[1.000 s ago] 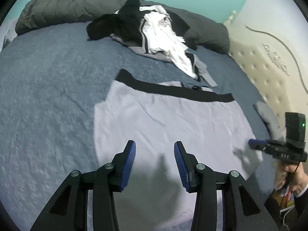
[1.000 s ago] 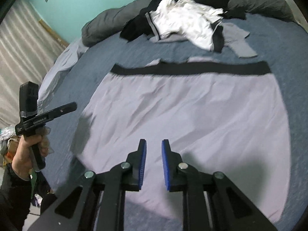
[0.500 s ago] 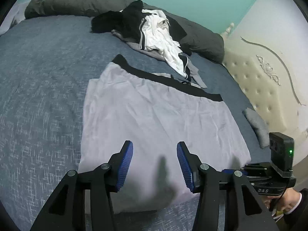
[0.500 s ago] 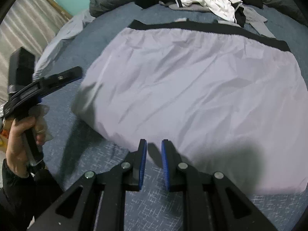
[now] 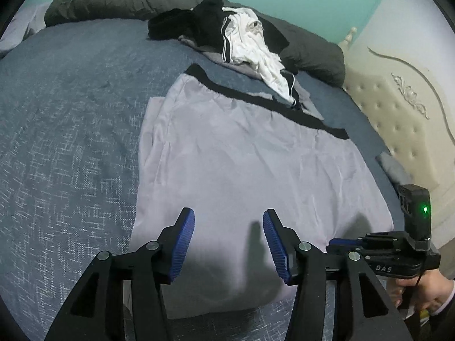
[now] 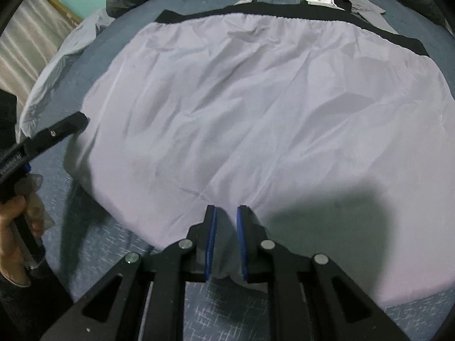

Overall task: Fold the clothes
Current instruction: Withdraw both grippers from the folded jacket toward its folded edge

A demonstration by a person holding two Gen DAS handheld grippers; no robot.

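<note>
A lavender garment (image 5: 241, 156) with a black waistband (image 5: 256, 99) lies spread flat on the blue bed (image 5: 71, 142). My left gripper (image 5: 229, 216) hovers open just above its near hem, with nothing between the pads. In the right wrist view the same garment (image 6: 256, 99) fills the frame, waistband (image 6: 284, 11) at the far side. My right gripper (image 6: 226, 210) sits at the near hem, its blue pads drawn close with a fold of lavender cloth between them. The left gripper's tip (image 6: 71, 122) shows at the garment's left edge, and the right gripper (image 5: 369, 247) at its right corner.
A pile of black and white clothes (image 5: 233, 37) lies beyond the waistband, against a dark grey duvet (image 5: 113, 2). A cream tufted headboard (image 5: 398, 113) stands on the right, with a small grey cloth (image 5: 392, 167) near it. A pale sheet (image 6: 57, 65) and curtain (image 6: 17, 51) are left.
Both grippers have dropped and pulled back toward the garment's near hem. The right gripper's pads have narrowed around the hem cloth. The left stays open.
</note>
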